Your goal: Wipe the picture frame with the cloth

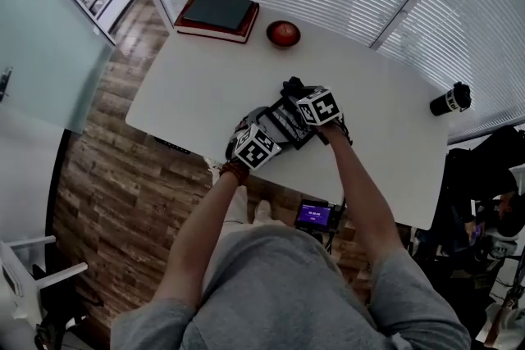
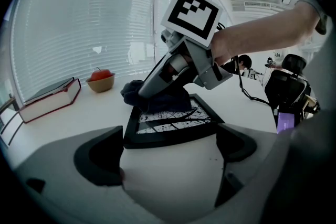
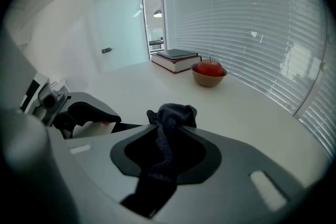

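Dark terry cloth [image 3: 173, 113] is seen nearest lens, pinched in pressed-together jaws of right gripper [image 3: 169, 132], with bunched wad pushed past tips. Wad is laid on far-left corner of picture frame [image 2: 176, 119], so glass is spread near and right of right jaws. Frame is set on white table [image 1: 205, 86], long side seemingly across left gripper [image 2: 170, 139], whose widely spread jaws appear clamped on near corners. Frame: black, rigid, square-edged, print glazed smooth. Cloth: soft, nubby.

The cloth [image 3: 170, 117] is dark blue-black, the picture frame [image 2: 169, 137] black around a black-and-white branching print.
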